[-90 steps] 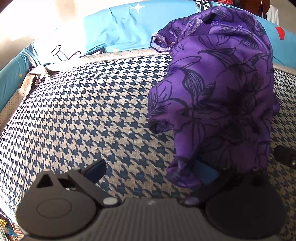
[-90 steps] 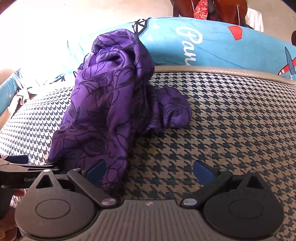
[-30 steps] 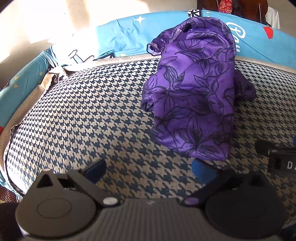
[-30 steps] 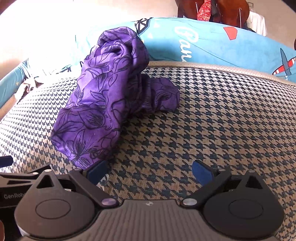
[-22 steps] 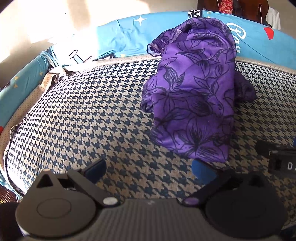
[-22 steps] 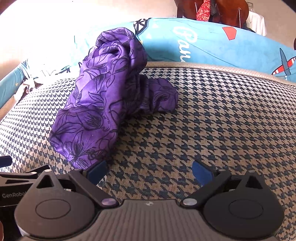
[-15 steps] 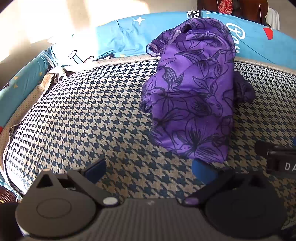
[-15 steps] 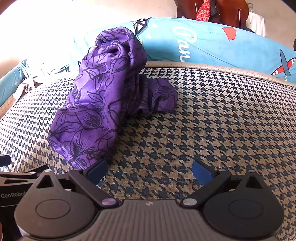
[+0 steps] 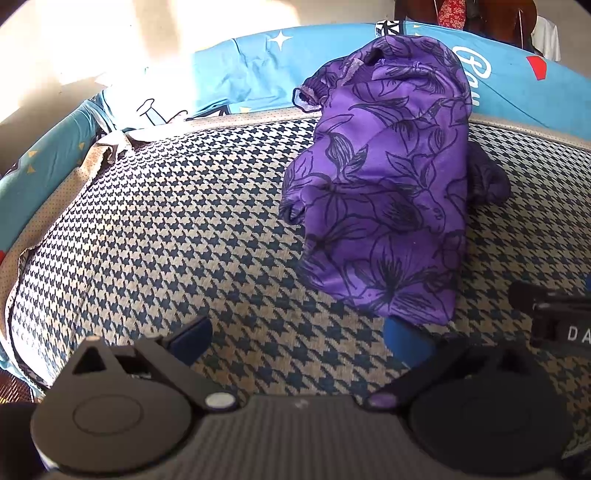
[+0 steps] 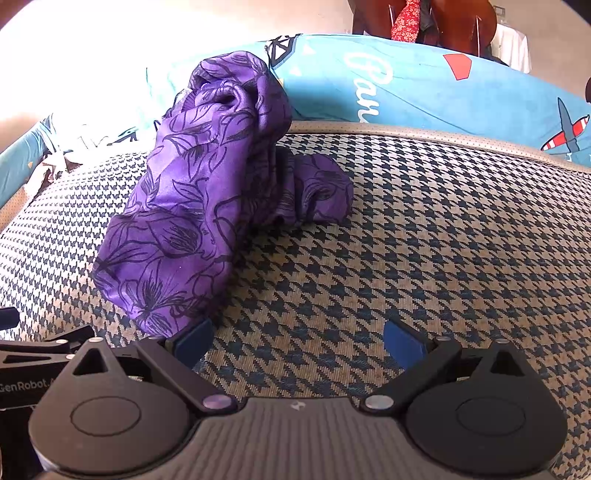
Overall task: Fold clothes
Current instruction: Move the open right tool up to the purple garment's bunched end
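A crumpled purple garment (image 9: 391,192) with a dark flower print lies heaped on a houndstooth cushion (image 9: 166,229). Its far end leans up against a blue cover (image 9: 251,77). My left gripper (image 9: 297,338) is open, its right pad just short of the garment's near hem. In the right wrist view the same garment (image 10: 207,195) lies ahead to the left, with one lobe spread to the right. My right gripper (image 10: 297,341) is open, and its left pad meets the near hem. Nothing sits between either pair of fingers. The other gripper's body shows at each view's edge.
A blue printed cover (image 10: 443,92) rises along the back and left of the cushion (image 10: 424,258). Dark wooden furniture (image 10: 436,22) stands behind it. Bare houndstooth surface spreads to the left in the left wrist view and to the right in the right wrist view.
Three seconds ago the garment hung over my left gripper's right finger; now it lies free on the cushion. Both grippers have drawn back slightly and stay open.
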